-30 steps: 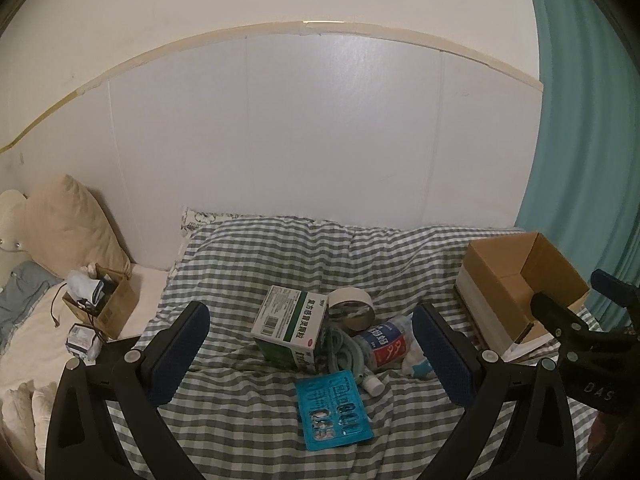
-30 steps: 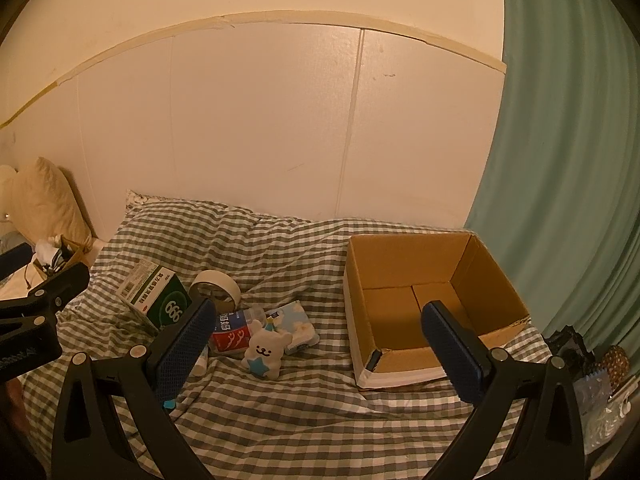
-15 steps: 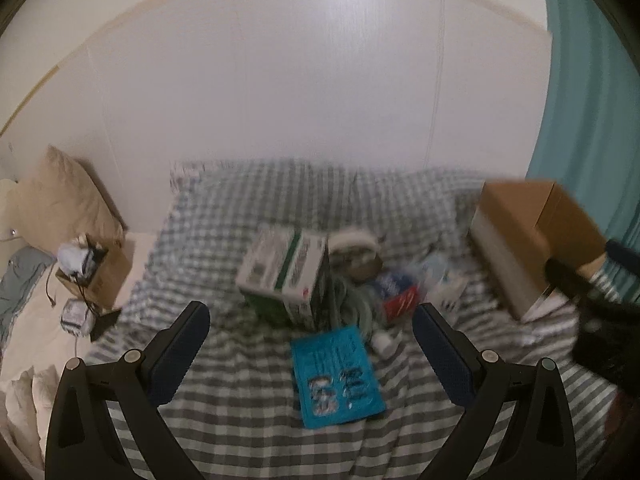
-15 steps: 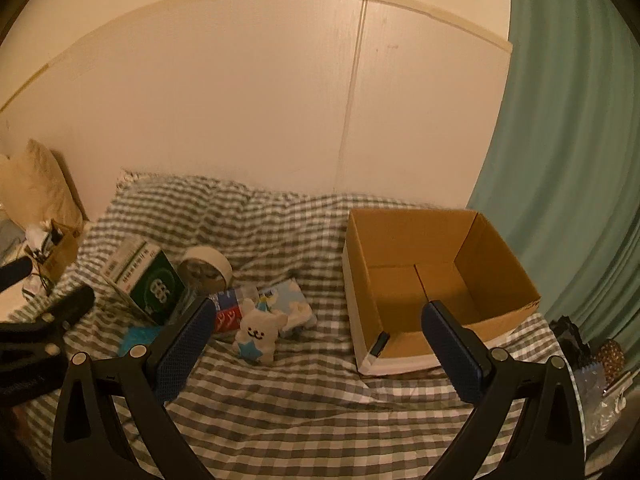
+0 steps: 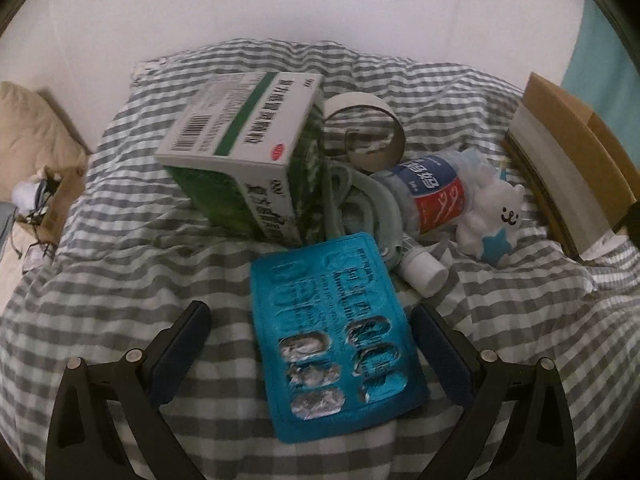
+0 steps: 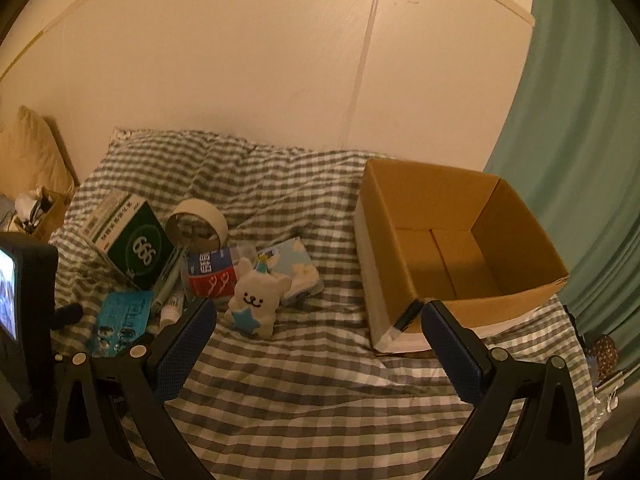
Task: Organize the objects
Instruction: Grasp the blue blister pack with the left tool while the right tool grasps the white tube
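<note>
- Left wrist view shows the left hand-held gripper point(image 5: 310, 334) wide open, its two fingers standing on both sides of the teal blister pack point(image 5: 334, 336), which lies flat on the checked bed cover point(image 5: 120, 280). The fingers do not touch it.
- I judge the step in hand is the approach to pick this pack; the cardboard box point(image 6: 460, 248), at 3 o'clock from the pile, looks empty.
- Next move calls for a low, careful pinch, because the pack is thin and the cover is soft.
- Right hand-held gripper point(image 6: 318, 342) is open too and holds nothing, near the white plush bear point(image 6: 256, 300).
- At 12 o'clock from the pack, the medicine carton point(image 5: 240, 148) hides part of a greenish tube or cable; what it is I cannot tell. The box is cut off in the left view.
</note>
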`<control>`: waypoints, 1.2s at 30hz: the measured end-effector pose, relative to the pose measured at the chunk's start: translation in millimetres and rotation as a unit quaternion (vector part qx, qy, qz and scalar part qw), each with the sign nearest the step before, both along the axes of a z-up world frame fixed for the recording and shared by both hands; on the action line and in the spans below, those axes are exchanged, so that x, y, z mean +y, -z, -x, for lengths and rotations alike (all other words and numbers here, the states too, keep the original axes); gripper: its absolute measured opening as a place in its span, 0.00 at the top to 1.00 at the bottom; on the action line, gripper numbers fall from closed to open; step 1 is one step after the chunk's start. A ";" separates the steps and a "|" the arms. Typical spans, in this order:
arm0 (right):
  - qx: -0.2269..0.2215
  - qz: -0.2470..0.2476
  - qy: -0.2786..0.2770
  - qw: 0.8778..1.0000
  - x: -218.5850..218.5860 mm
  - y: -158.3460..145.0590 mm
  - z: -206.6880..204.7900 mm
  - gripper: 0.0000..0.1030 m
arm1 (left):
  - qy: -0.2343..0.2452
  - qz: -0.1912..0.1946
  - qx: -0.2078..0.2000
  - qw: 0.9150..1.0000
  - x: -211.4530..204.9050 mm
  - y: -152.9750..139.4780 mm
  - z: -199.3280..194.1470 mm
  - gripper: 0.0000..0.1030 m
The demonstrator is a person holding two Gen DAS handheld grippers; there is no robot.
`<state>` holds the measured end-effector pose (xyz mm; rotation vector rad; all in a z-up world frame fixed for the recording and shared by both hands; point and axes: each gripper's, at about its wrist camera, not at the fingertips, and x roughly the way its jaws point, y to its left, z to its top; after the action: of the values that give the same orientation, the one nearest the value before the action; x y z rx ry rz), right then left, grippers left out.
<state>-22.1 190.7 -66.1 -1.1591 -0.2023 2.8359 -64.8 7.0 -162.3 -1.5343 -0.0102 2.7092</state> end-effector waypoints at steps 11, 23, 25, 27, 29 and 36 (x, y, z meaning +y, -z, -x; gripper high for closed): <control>-0.007 -0.007 -0.010 1.000 -13.0 7.5 -0.5 0.00 | 0.034 -0.059 -0.002 0.998 -6.5 -12.6 -8.2 0.29; -0.058 0.022 -0.107 0.992 -62.5 30.0 11.6 0.12 | -0.027 -0.045 0.063 0.997 -84.4 -70.0 -18.4 0.29; -0.085 0.004 -0.121 0.989 -73.8 46.2 23.7 0.21 | -0.040 -0.054 0.059 0.996 -96.8 -67.0 -15.8 0.29; -0.122 -0.010 -0.135 0.983 -82.9 65.3 36.0 0.32 | -0.047 -0.064 0.053 0.995 -105.1 -62.8 -13.2 0.29; -0.147 -0.024 -0.148 0.978 -92.9 79.8 45.8 0.39 | -0.049 -0.060 0.048 0.996 -108.5 -55.9 -8.3 0.29; -0.179 -0.031 -0.175 0.968 -112.6 101.2 71.3 0.63 | -0.043 -0.064 0.030 0.997 -103.4 -39.5 3.3 0.29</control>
<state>-93.4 78.1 -167.3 -1.7737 -0.5626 2.8417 -68.1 -96.5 -122.8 -1.4508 -0.2476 2.7565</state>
